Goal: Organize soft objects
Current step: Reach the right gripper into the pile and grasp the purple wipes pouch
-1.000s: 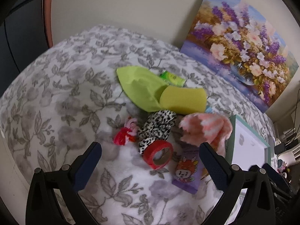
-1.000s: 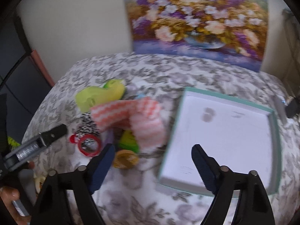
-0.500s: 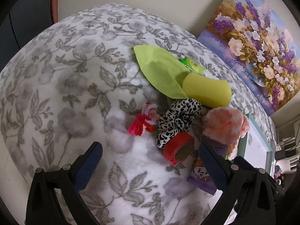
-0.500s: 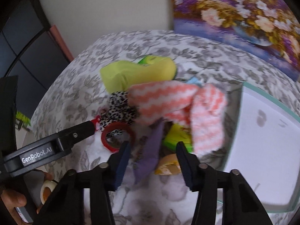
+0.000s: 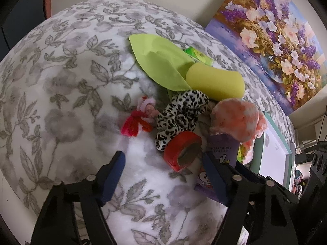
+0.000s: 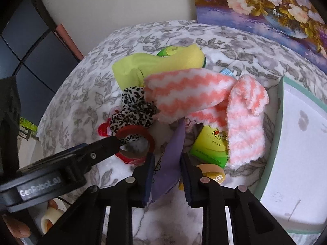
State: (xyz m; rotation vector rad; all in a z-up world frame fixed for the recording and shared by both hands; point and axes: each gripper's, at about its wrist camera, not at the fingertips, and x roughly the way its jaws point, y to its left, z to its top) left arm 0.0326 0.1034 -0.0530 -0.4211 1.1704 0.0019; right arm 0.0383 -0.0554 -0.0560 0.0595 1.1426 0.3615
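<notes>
Both grippers low over soft-item pile.
Right gripper (image 6: 166, 160) closing narrow around purple wipes pack (image 6: 173, 155); left gripper (image 5: 163, 159) closing, wide, beside red tape roll (image 5: 182, 150).

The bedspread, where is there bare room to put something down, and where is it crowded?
Bare floral bedspread lies left of the red yarn tuft and the green cloth. The white tray is bare inside. The crowded part is between them: leopard scrunchie, red tape roll, pink striped cloth, purple wipes pack.
</notes>
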